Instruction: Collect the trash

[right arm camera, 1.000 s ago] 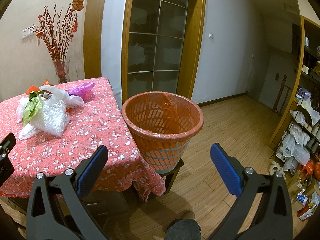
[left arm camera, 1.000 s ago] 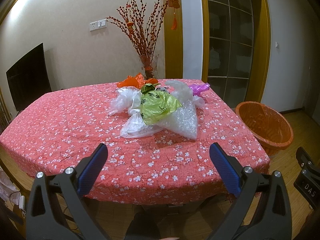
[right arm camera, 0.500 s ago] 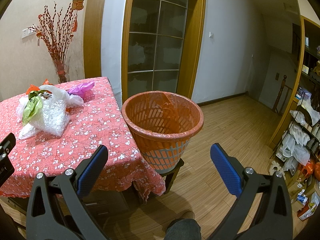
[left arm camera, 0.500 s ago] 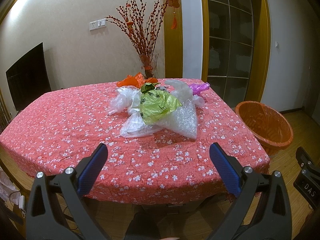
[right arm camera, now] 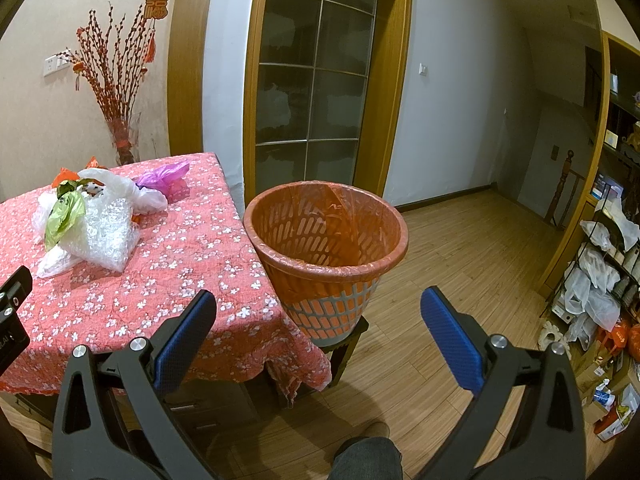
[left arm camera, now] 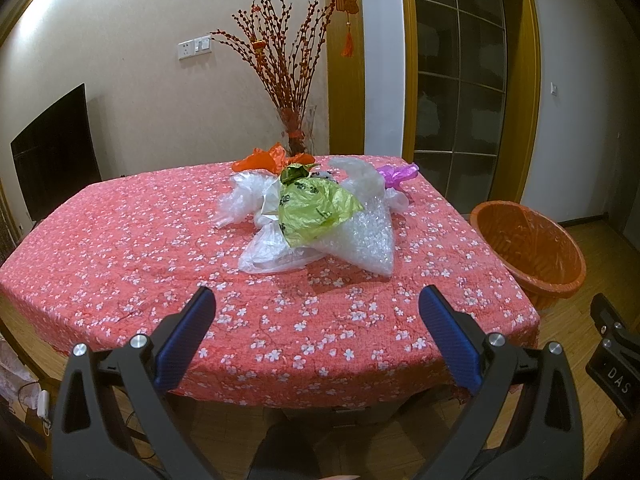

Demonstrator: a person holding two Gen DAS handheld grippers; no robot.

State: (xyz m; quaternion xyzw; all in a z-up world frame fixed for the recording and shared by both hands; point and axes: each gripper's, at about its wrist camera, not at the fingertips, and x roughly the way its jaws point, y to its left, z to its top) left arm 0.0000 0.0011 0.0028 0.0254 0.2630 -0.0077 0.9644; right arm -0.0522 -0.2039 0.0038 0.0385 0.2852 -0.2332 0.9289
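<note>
your left gripper [left arm camera: 316,320] and right gripper [right arm camera: 318,320]: jaws apart, empty. trash pile [left arm camera: 316,216] lies mid-table [left arm camera: 120,248]; orange bin [right arm camera: 326,248] stands just beside the table's right edge.

Left wrist view: from near table edge, facing across red floral-cloth table [left arm camera: 120,248]. Right wrist view: angled toward orange plastic basket [right arm camera: 326,256] beside table's right edge. Both share both.

Your left gripper [left arm camera: 318,330] and right gripper [right arm camera: 319,330]: black frames, blue textured pads [left arm camera: 185,342], silver screws, your dark trouser knee [right arm camera: 368,458].
</note>
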